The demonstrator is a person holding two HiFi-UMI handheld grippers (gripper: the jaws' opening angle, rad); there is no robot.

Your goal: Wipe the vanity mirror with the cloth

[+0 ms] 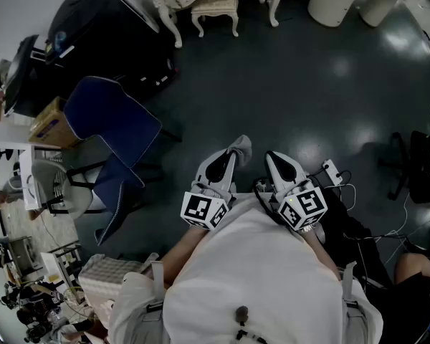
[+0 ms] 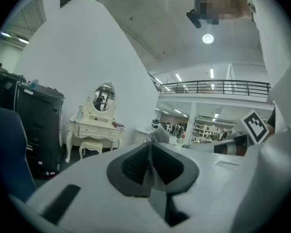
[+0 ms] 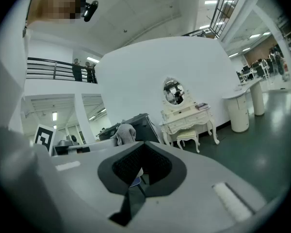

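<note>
Grey cloth [image 1: 241, 147] pinched in my left hand-held gripper [image 1: 229, 160]; right hand-held gripper [image 1: 272, 158] closed on nothing. Both are well apart from the vanity mirror [image 2: 104, 97]. I judge the wiping unstarted, with the approach left.

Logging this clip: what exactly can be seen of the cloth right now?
The cloth is a small grey rag of soft, slightly fuzzy-looking fabric, crumpled into a bunch. It is pinched in the closed tongs of the left gripper, with a wad poking out past the tips and a thin fold running down between them. It is held in the air above the dark floor, well away from the vanity mirror across the room. The right gripper view shows it as a rounded grey lump. Nothing but the tongs touches it.
</note>
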